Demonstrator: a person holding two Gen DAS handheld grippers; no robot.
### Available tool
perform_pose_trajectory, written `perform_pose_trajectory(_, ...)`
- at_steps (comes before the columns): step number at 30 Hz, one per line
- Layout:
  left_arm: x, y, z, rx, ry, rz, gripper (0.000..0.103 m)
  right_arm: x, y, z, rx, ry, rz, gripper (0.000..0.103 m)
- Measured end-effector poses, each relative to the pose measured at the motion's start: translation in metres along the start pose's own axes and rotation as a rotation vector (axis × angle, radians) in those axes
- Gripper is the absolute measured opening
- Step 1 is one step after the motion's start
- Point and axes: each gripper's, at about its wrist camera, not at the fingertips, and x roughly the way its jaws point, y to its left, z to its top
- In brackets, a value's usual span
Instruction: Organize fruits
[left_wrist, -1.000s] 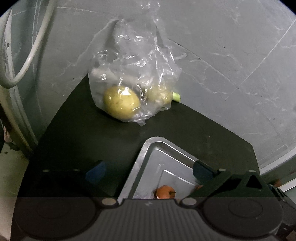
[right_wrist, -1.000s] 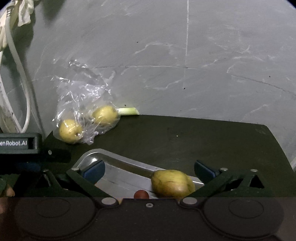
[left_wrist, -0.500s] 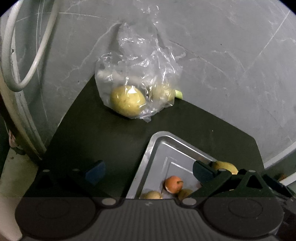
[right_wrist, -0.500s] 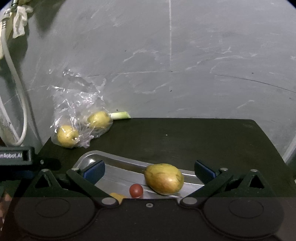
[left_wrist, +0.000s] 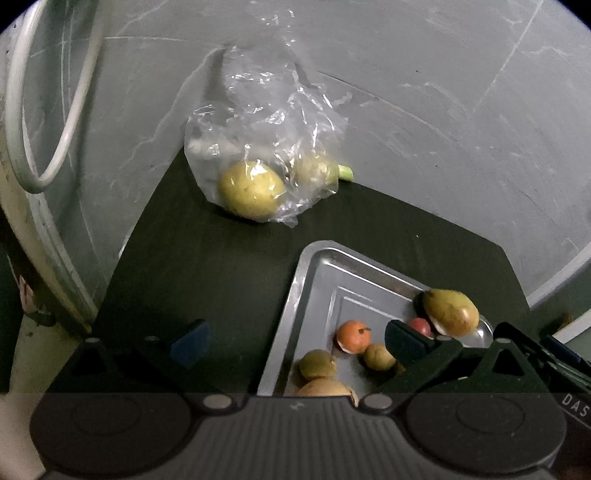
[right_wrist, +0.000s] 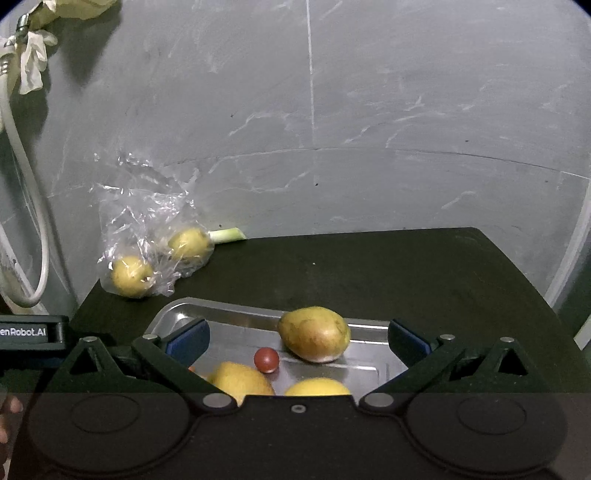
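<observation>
**Fruit tray and bag on dark table: both grippers wide, empty**

Left gripper (left_wrist: 295, 343): jaws spread wide, nothing between the blue-padded fingers (left_wrist: 190, 341). One finger sits over bare tabletop, the other over the tray.

Right gripper (right_wrist: 297, 339): jaws likewise wide apart, holding nothing; both fingers hang above the tray.

Shallow rectangular metal tray (left_wrist: 317, 273), shiny, rounded corners, raised rim, lies on the matte black table (left_wrist: 207, 273). In it:
- large oval green-yellow mango with a reddish blush (right_wrist: 314, 334), smooth skin, resting against the tray's far rim;
- small round red fruit (right_wrist: 266, 359), glossy, just beside the mango;
- round orange citrus with a dark stem spot (left_wrist: 352, 336);
- several smaller yellow-brown round fruits (left_wrist: 378, 356) near the tray's near end, partly hidden by the gripper body.

Crumpled clear plastic bag (left_wrist: 266, 147) stands at the table's far left corner, well apart from the tray. Two round yellow fruits (left_wrist: 251, 188) lie inside it, the film wrinkled over them. A pale green stalk (right_wrist: 227, 234) pokes out beside the bag along the far edge.

Grey marbled wall (right_wrist: 369, 110) behind; white hose (left_wrist: 44, 122) loops at left.
</observation>
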Motion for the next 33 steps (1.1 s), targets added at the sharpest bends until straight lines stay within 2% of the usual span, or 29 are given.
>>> perform_pose_trajectory(14,-0.016,0.000,-0.012,0.038,-0.028,-0.015,0.102,-0.026,-0.003,-0.014,0.002,-0.013,-0.032,0.102)
perform_pose_trajectory(23,-0.024,-0.001,-0.017,0.033,-0.051,-0.002,0.102,-0.037,-0.002,-0.019,-0.017,-0.030,-0.009,0.102)
perform_pose_trajectory(33,-0.052,-0.011,-0.034,0.046,-0.104,-0.006,0.102,-0.063,-0.009,-0.023,-0.019,-0.063,0.025,0.102)
